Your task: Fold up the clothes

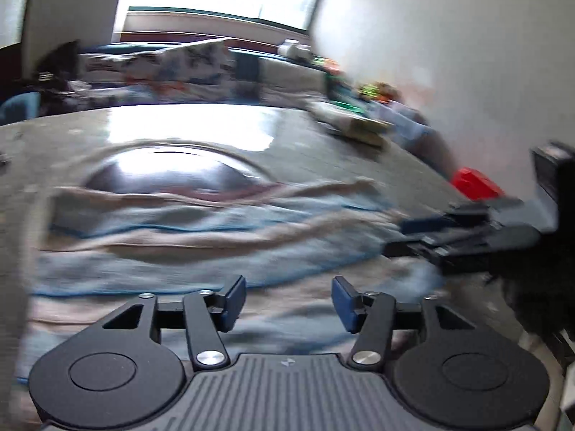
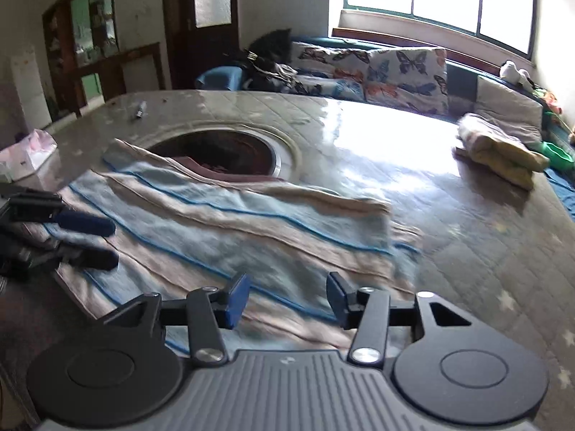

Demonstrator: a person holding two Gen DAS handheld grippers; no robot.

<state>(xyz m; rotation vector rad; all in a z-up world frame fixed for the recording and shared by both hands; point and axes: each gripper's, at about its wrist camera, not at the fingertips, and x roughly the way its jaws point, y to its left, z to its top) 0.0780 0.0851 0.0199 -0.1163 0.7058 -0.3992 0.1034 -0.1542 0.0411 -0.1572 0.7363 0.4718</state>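
Observation:
A striped garment (image 2: pixel 230 230) in light blue and beige with thin blue lines lies partly folded on the table; it also shows, blurred, in the left wrist view (image 1: pixel 201 237). My left gripper (image 1: pixel 289 301) is open and empty just above the garment's near part; it also shows at the left of the right wrist view (image 2: pixel 107 242). My right gripper (image 2: pixel 287 300) is open and empty above the garment's near edge; it also shows at the right of the left wrist view (image 1: pixel 406 237).
The table (image 2: pixel 467 251) has a quilted grey cover and a round recessed opening (image 2: pixel 222 154) behind the garment. A folded yellow and beige pile (image 2: pixel 499 151) lies at the far right. A pink-white packet (image 2: pixel 28 151) sits at the left edge. A sofa with butterfly cushions (image 2: pixel 395 72) stands behind.

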